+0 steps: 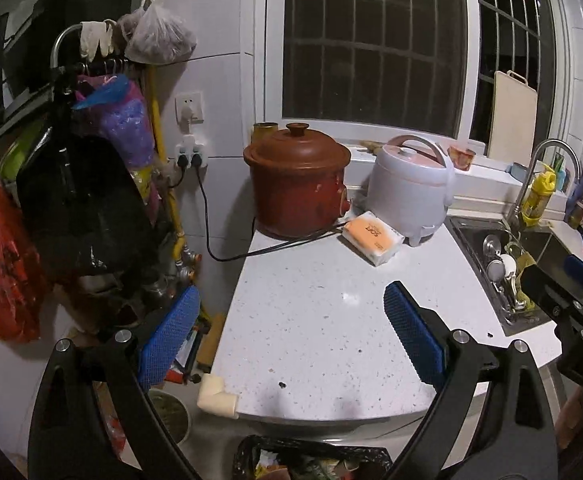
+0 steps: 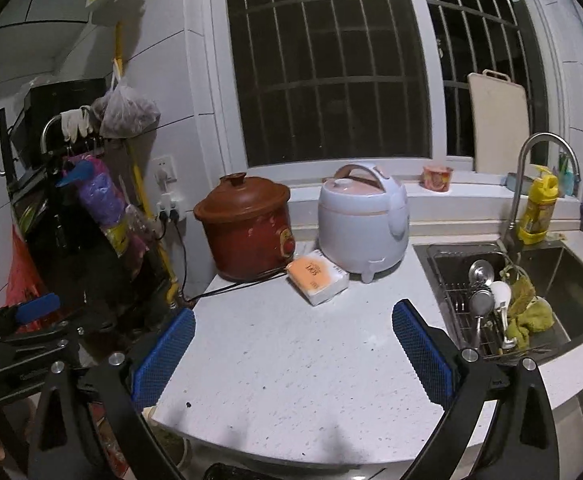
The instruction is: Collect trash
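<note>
My left gripper (image 1: pixel 291 336) is open and empty above the near edge of the white speckled counter (image 1: pixel 311 320). My right gripper (image 2: pixel 291 344) is open and empty over the same counter (image 2: pixel 291 340). A bin lined with a black bag (image 1: pixel 311 460), holding mixed trash, stands below the counter's front edge. An orange-and-white tissue pack (image 1: pixel 373 236) lies on the counter between the two cookers; it also shows in the right wrist view (image 2: pixel 317 276). A small dark crumb (image 1: pixel 281 385) lies near the front edge, and shows in the right wrist view (image 2: pixel 188 404).
A brown clay cooker (image 1: pixel 297 184) and a white rice cooker (image 1: pixel 411 188) stand at the back. A sink (image 2: pixel 531 292) with a rack of utensils and a green cloth is at the right. A rack hung with bags (image 1: pixel 83 200) stands left. A cutting board (image 2: pixel 499 124) leans on the windowsill.
</note>
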A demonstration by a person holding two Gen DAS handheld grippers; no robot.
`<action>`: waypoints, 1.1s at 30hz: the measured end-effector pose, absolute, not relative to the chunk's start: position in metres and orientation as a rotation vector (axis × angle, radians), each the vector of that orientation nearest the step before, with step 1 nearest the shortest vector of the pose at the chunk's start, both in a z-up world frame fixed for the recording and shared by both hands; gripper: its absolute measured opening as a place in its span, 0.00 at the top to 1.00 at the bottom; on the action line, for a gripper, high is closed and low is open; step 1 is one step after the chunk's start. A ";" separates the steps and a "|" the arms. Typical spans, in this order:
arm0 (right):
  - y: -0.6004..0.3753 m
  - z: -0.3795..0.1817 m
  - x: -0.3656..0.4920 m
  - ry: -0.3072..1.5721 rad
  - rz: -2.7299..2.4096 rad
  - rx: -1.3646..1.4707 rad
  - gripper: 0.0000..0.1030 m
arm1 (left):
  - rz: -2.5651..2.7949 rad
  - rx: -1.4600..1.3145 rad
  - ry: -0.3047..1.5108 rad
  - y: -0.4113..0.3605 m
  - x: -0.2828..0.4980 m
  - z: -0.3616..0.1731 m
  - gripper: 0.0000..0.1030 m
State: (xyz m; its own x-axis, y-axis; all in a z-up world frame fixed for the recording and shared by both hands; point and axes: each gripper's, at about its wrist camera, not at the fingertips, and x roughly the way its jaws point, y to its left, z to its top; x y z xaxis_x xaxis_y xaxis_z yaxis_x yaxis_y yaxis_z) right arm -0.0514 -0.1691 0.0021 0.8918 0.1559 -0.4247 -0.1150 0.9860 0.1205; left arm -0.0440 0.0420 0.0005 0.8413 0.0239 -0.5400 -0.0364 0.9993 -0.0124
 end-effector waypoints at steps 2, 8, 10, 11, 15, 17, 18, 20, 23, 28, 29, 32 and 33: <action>-0.167 0.000 -0.052 0.448 0.131 0.084 0.05 | 0.038 -0.018 0.575 0.040 -0.047 -0.002 0.12; -0.161 0.000 -0.056 0.448 0.079 0.065 0.05 | 0.051 -0.004 0.570 0.035 -0.051 -0.003 0.12; -0.163 -0.001 -0.057 0.451 0.065 0.061 0.05 | 0.051 0.001 0.566 0.033 -0.051 -0.002 0.12; -0.164 -0.002 -0.057 0.455 0.060 0.063 0.05 | 0.051 0.001 0.565 0.032 -0.052 -0.002 0.12; -0.169 -0.003 -0.057 0.467 0.038 0.072 0.05 | 0.061 0.009 0.551 0.029 -0.054 0.000 0.12; -0.170 -0.003 -0.057 0.468 0.035 0.079 0.05 | 0.062 0.011 0.549 0.028 -0.054 0.001 0.12; -0.171 -0.002 -0.057 0.468 0.033 0.081 0.05 | 0.064 0.012 0.549 0.028 -0.053 0.002 0.12; -0.172 -0.001 -0.056 0.469 0.026 0.086 0.05 | 0.068 0.009 0.546 0.028 -0.053 0.003 0.12; -0.174 0.001 -0.055 0.469 0.026 0.092 0.05 | 0.071 0.003 0.543 0.030 -0.052 0.005 0.12; -0.174 0.002 -0.054 0.472 0.023 0.096 0.05 | 0.080 -0.011 0.539 0.034 -0.050 0.007 0.12; -0.174 0.002 -0.053 0.474 0.024 0.097 0.05 | 0.082 -0.011 0.540 0.035 -0.050 0.008 0.12; -0.174 0.002 -0.052 0.480 0.029 0.100 0.05 | 0.078 -0.021 0.547 0.036 -0.049 0.007 0.12; -0.174 0.003 -0.051 0.481 0.028 0.098 0.05 | 0.078 -0.025 0.552 0.036 -0.048 0.007 0.12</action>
State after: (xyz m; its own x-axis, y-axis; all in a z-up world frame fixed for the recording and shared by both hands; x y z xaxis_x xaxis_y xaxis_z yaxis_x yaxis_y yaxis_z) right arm -0.0514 -0.1737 0.0026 0.8861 0.0500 -0.4608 -0.0040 0.9950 0.1003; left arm -0.0477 0.0361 0.0065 0.8489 0.0669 -0.5244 -0.0803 0.9968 -0.0028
